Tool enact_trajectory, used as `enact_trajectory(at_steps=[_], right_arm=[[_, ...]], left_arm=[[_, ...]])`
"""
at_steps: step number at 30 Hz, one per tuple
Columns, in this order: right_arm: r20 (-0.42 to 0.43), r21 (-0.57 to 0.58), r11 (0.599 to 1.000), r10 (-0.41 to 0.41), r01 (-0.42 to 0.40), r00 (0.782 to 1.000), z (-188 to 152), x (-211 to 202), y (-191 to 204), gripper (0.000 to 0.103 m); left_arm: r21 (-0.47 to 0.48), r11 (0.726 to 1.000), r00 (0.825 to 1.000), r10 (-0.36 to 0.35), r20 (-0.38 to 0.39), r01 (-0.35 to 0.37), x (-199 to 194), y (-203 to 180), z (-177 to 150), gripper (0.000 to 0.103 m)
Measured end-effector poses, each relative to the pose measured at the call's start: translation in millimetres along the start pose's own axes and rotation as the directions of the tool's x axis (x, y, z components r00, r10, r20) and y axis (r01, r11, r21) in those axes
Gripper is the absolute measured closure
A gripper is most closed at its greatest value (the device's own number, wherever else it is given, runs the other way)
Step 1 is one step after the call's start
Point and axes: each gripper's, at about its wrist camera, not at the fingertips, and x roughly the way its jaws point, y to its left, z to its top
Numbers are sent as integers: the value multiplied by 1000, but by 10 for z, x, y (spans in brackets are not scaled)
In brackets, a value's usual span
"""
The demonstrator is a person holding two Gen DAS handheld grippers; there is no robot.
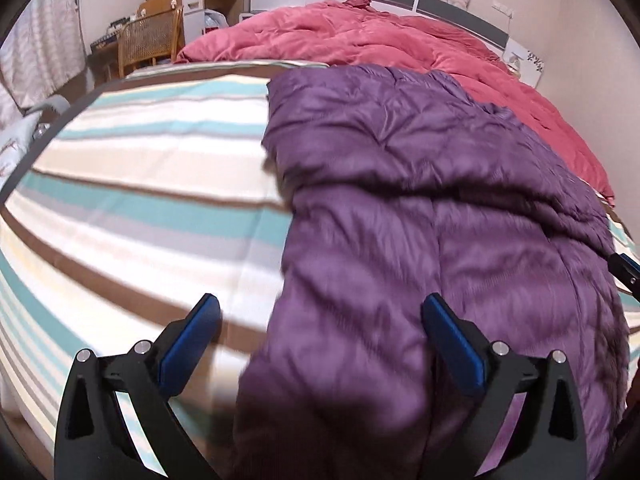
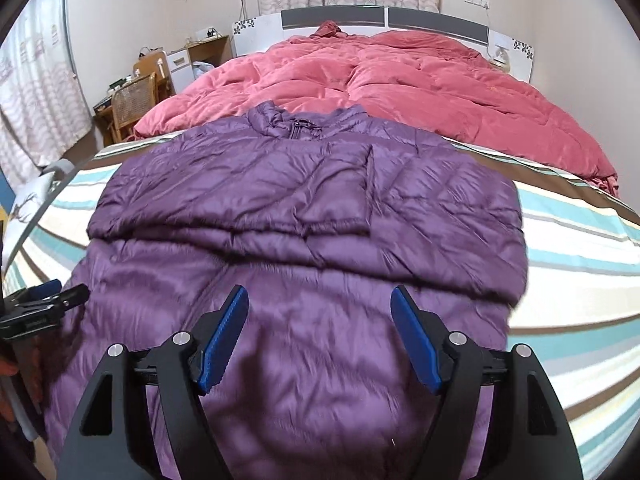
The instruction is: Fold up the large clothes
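A purple quilted down jacket [image 2: 304,208] lies flat on the striped bed sheet [image 2: 580,248], collar toward the headboard, both sleeves folded across its chest. It also shows in the left wrist view [image 1: 420,200]. My left gripper [image 1: 320,320] is open and empty, hovering over the jacket's left hem edge. My right gripper [image 2: 320,312] is open and empty above the jacket's lower middle. The left gripper also shows at the left edge of the right wrist view [image 2: 48,296], and the right gripper's tip shows at the right edge of the left wrist view [image 1: 626,270].
A red duvet [image 2: 380,84] is bunched at the head of the bed by the headboard [image 2: 384,20]. A wicker chair [image 2: 132,100] and a desk [image 2: 200,52] stand at the far left. Curtains [image 2: 36,92] hang on the left.
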Motion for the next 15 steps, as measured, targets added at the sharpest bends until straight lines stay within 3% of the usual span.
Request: enact_trajectory(at_steps=[5,12,15], right_arm=[[3,-7,1000,2,-2,1000,-143,-197,-55,30],[-15,17,999,27,-26,1000,-474,-481,-318,32],[-21,34,999,15,-14,1000,-659,-632,-516,34]], left_arm=[[21,997,997,-72,-22,72,-119,69,-253,2],[53,996,998,-68,9,68,-421,153,-552,3],[48,996,996,-83,26,82,-530,242,-676,11]])
